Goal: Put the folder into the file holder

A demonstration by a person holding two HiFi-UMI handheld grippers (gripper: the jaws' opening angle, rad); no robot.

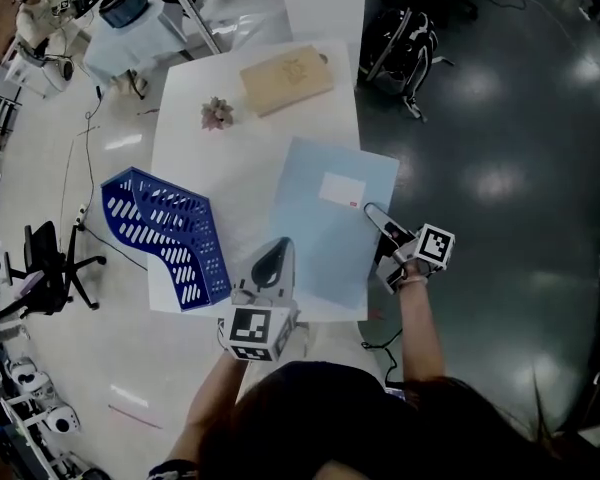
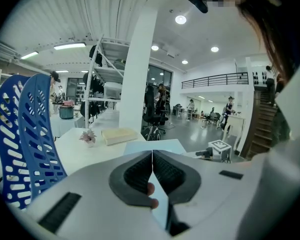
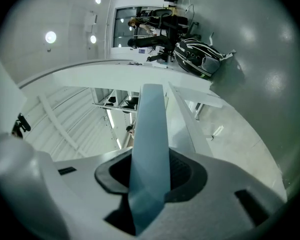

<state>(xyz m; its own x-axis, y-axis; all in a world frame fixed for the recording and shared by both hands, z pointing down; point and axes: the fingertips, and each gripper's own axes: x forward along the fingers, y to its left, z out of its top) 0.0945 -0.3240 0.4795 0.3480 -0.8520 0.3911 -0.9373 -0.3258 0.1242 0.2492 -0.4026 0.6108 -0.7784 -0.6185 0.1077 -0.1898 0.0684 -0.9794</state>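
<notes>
Folder (image 1: pixel 330 223), pale blue and lying mid-frame on the white table (image 1: pixel 180 148), has its right edge pinched by the right gripper (image 1: pixel 373 214), likely for lifting toward the blue file holder (image 1: pixel 165 233) at left, while the left gripper (image 1: pixel 278 248), closed and empty, hovers at its lower-left edge.

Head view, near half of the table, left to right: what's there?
file holder → left gripper → folder → right gripper
</notes>
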